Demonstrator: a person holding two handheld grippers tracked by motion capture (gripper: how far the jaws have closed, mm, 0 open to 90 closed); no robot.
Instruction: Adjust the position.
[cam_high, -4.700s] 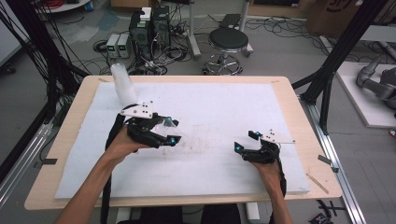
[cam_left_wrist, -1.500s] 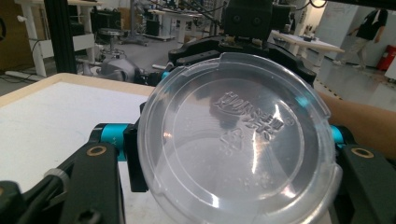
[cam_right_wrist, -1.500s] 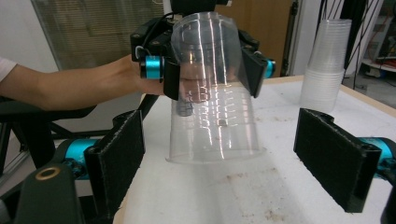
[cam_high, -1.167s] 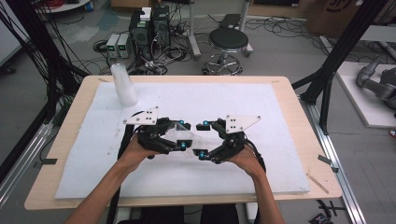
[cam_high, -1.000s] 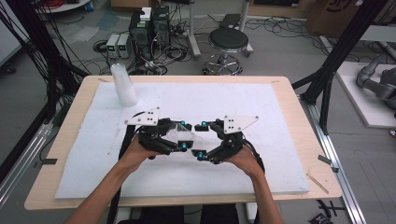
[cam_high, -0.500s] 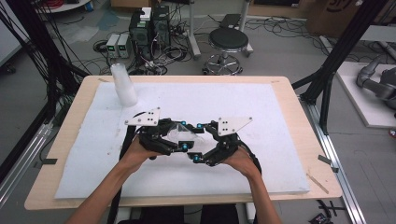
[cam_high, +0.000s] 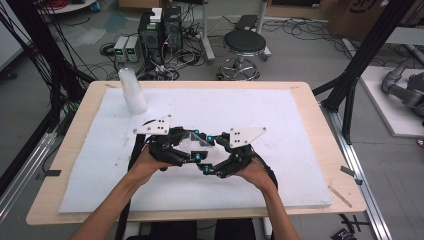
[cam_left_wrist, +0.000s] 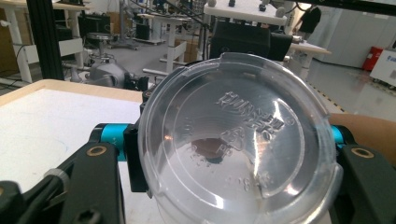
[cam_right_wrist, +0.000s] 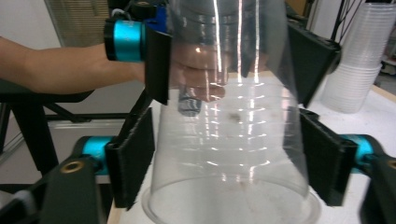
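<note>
Clear plastic cup: held off the white mat, near the middle of the table, between the two grippers. In the left gripper view its embossed base faces the camera.

Left gripper: jaws clamped on the narrow base end, one pad each side of the cup.

Right gripper: jaws set either side of the wider, open end; they have just been closing, the cup between them. In the right gripper view the pads stand right at the cup wall; contact cannot be judged.

Stack of clear cups: upright at the mat's far left corner, well apart.
</note>
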